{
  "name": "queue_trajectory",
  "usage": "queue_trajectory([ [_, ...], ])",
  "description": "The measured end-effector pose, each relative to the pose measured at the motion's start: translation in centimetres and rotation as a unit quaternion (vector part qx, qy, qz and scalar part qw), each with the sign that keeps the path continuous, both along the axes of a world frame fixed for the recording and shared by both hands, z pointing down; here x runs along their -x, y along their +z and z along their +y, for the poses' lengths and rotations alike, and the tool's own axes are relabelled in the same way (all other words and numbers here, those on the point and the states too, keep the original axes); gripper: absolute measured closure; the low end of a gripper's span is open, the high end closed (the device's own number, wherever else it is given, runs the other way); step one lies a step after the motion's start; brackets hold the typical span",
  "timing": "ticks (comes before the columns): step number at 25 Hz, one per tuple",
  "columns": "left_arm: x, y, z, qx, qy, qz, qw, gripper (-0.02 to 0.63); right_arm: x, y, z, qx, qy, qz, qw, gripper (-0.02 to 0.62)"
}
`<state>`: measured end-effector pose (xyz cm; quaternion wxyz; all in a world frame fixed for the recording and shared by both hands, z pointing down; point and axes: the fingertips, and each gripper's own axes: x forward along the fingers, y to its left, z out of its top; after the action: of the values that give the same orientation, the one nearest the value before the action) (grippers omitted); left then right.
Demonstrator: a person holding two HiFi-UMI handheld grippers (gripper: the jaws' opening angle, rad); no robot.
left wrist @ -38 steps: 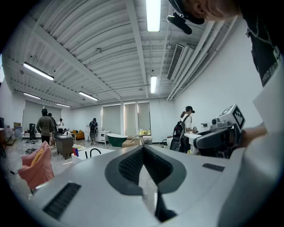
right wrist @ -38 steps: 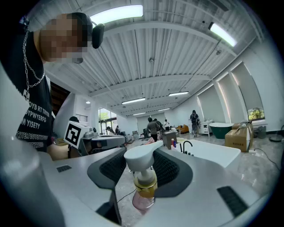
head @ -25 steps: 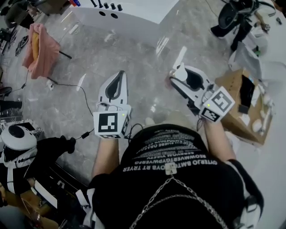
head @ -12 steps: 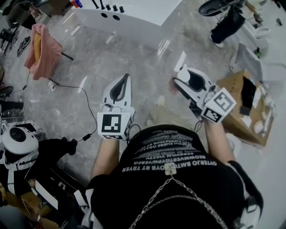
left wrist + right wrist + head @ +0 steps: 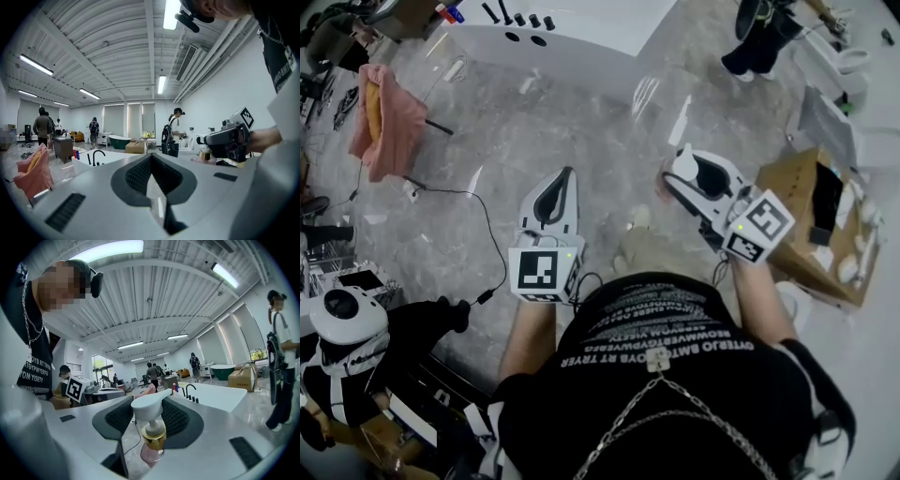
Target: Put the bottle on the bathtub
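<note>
My right tool [image 5: 682,176] grips the bottle [image 5: 153,430]. Its two dark pads stand on both sides of the bottle, just below the gold collar, and the pink body hangs under them. The bottle is upright, and its white pump head points forward, towards the bathtub [image 5: 581,33]. The bottle is in the air above the grey floor [image 5: 534,122], not on the bathtub.

My left tool [image 5: 566,178] is closed. In the left gripper view its jaws meet in one line and nothing is between them. It is beside the right tool, a little lower in the head view.

The white bathtub is ahead of me, well apart from both tools. A black faucet [image 5: 189,389] stands on its rim. A cardboard box [image 5: 787,183] lies on the floor at my right.
</note>
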<state>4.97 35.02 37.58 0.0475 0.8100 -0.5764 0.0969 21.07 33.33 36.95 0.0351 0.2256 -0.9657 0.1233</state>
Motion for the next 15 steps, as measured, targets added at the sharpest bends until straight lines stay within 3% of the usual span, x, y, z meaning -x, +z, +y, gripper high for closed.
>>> queue_trajectory([
  [9, 3.5, 1.8, -5.0, 0.031, -0.037, -0.002, 0.9988, 0.604, 2.7, 1.2, -6.1, 0.010, -0.027, 0.005, 1.000, 0.414],
  [15, 3.3, 0.4, -9.3, 0.022, -0.030, -0.011, 0.9992, 0.604, 3.7, 0.8, -9.7, 0.007, -0.041, 0.004, 0.999, 0.414],
])
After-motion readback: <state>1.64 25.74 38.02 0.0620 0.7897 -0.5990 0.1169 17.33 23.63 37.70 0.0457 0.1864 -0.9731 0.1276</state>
